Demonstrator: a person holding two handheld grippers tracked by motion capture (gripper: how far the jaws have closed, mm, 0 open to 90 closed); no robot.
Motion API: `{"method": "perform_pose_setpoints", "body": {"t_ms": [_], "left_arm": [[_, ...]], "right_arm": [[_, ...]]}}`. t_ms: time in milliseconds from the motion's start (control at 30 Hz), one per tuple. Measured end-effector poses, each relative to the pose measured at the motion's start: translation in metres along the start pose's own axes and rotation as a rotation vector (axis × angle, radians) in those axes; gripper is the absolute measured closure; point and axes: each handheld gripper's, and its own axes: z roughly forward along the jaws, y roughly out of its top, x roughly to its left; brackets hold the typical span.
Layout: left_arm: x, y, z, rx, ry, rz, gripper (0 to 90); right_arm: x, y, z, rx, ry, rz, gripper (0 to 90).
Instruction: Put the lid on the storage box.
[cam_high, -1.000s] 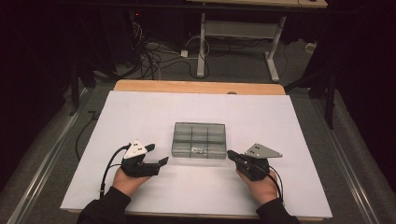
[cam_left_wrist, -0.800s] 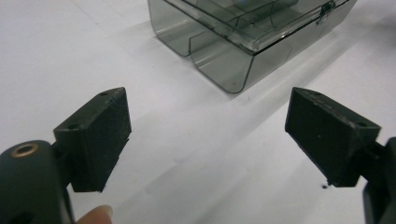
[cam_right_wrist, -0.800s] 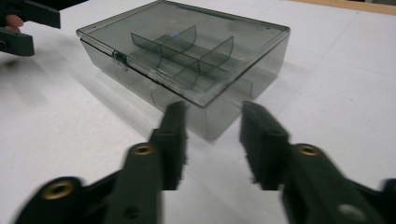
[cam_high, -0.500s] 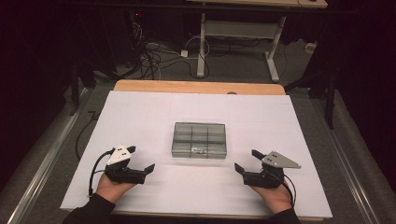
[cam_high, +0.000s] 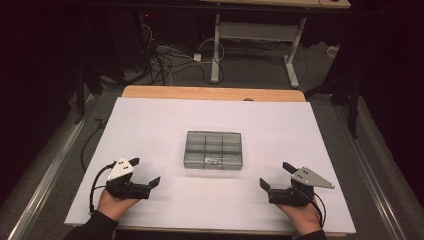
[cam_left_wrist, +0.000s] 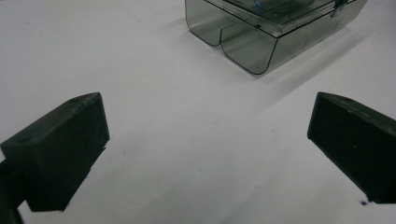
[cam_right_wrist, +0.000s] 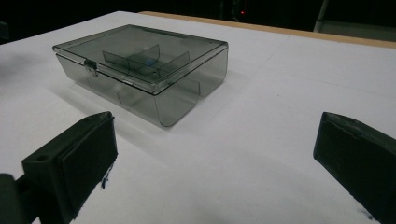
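Left gripper (cam_high: 149, 175) sits low at the near-left of the table (cam_high: 150, 125), jaws spread wide w/ nothing between them; in the left gripper view only white surface lies betw. the two black jaws. Center: smoky clear plastic box (cam_high: 214, 150) w/ dividers, lid down and latched, flat on the table, well apart from both grippers. Small blue bit visible inside through the lid in the right gripper view, too small to ID. Right gripper (cam_high: 276, 177) mirrors the left at near-right, jaws also wide open, empty, aimed toward the box's front-right corner.

Risks, as I judge them: box is light and slick, so a one-sided push would slide or spin it rather than grip it. Pinching the lid edge could pop the latch (cam_right_wrist: 89, 68) and spill contents. Thin walls may flex under hard squeeze. Best to brace both sides.
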Motion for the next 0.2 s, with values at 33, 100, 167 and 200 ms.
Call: {"method": "perform_pose_setpoints", "body": {"t_ms": [33,100,167,200], "left_arm": [[-0.0001,-0.0001,-0.0003,-0.001,0.001,-0.002,0.0],[0.0,0.0003,-0.0019,-0.006,0.004,-0.005,0.0],[-0.0002,0.0006,-0.0026,-0.012,0.008,-0.008,0.0],[-0.0003,0.0007,-0.0027,-0.013,0.01,-0.008,0.0]], "right_arm": [[0.0005,0.0001,0.0001,-0.002,0.001,-0.003,0.3],[-0.0001,-0.0006,-0.0001,-0.005,-0.003,-0.003,0.3],[-0.0008,-0.0013,-0.0008,-0.007,-0.006,-0.001,0.3],[-0.0008,-0.0015,-0.0012,-0.006,-0.007,0.001,0.3]]}}
